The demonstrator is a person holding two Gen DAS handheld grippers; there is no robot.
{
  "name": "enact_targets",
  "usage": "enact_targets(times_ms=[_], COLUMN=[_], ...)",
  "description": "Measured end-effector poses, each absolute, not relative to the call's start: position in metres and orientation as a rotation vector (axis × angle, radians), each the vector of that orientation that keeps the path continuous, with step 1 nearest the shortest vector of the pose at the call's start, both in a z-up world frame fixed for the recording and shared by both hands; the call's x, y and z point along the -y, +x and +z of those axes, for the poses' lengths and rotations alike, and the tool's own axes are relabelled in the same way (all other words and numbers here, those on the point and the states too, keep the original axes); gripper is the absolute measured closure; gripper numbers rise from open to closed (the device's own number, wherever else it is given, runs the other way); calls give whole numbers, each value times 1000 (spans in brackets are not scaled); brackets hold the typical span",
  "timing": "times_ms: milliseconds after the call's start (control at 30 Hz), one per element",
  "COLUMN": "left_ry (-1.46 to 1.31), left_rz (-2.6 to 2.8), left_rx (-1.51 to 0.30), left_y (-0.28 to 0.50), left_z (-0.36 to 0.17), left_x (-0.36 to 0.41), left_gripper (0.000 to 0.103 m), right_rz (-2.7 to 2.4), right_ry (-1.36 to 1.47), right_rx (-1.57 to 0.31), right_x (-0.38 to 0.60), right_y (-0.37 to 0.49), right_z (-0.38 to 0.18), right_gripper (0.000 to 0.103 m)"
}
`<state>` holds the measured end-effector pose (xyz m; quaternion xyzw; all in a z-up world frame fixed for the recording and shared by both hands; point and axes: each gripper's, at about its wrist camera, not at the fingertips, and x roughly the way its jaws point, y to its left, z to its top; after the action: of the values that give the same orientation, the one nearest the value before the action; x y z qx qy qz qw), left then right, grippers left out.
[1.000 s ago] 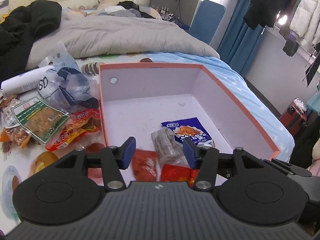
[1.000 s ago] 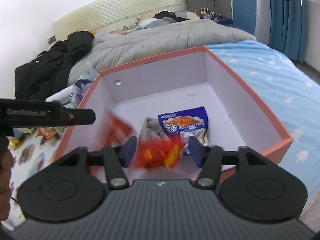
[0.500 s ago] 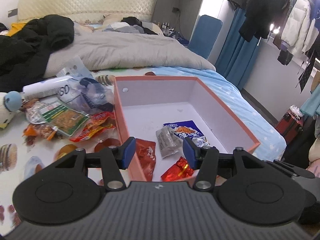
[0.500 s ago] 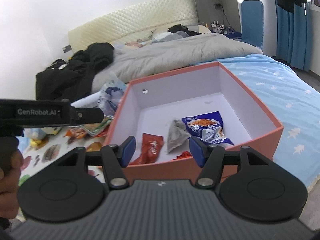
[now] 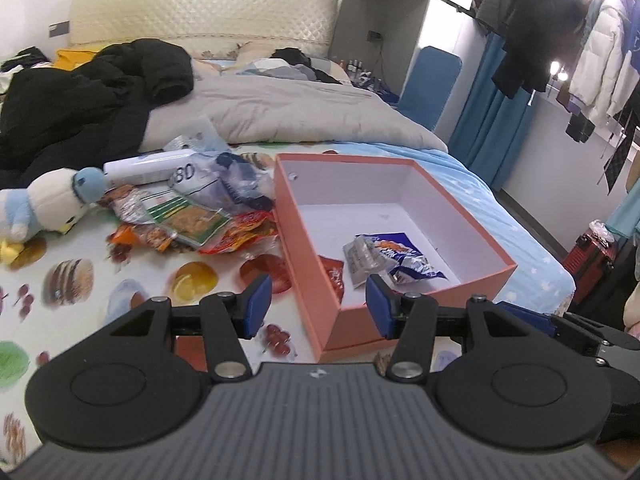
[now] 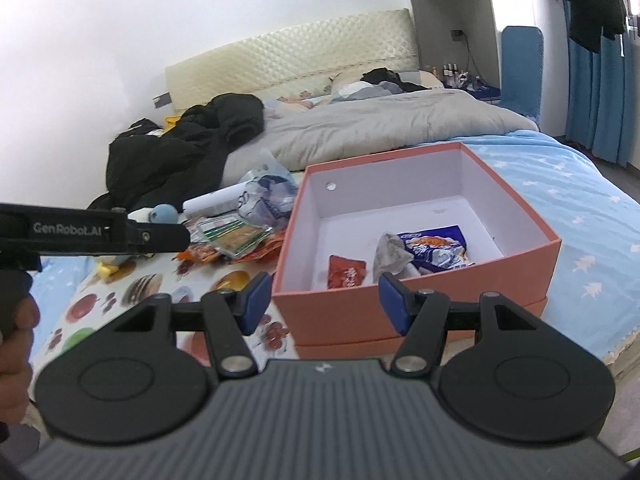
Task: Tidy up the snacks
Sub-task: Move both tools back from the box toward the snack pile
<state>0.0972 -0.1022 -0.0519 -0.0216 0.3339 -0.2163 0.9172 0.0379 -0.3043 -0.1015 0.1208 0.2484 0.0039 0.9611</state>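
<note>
We see left tool (image 5: 318, 306) and right tool (image 6: 324, 302), jaws apart, empty; orange box (image 5: 308, 280) with snack packets (image 5: 394, 258) at 12 o'clock; loose snacks (image 5: 192, 224) at 10 o'clock.

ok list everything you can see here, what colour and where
box: one, orange outside, white inside, open, on the bed
packets in the box: a red one, a grey one, a blue one, on its floor
loose snack packets: a pile, red, orange and green, on the printed sheet left of the box
white tube: one, behind the pile
plush toy: one, white and blue, far left
duvet: one, grey, behind the box
black clothing: a heap, by the headboard
chair: one, blue, beside the bed
suitcase: one, red, on the floor
left tool: black, blue pads, open, empty
right tool: same, open, empty
</note>
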Motion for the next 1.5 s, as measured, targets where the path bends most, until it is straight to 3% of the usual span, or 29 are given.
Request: enact_targets(times_ms=[800, 1500], left_ry=[-138, -194], left_rz=[-308, -211], left_rx=[-750, -771], left_y=[10, 85], left_z=[-77, -120], left_x=[23, -12], left_gripper=[45, 45], right_rz=[111, 190], right_ry=[180, 141], right_rx=[-514, -566], right_x=[244, 221], right_y=[-14, 38], right_z=[-102, -127], right_gripper=[41, 38])
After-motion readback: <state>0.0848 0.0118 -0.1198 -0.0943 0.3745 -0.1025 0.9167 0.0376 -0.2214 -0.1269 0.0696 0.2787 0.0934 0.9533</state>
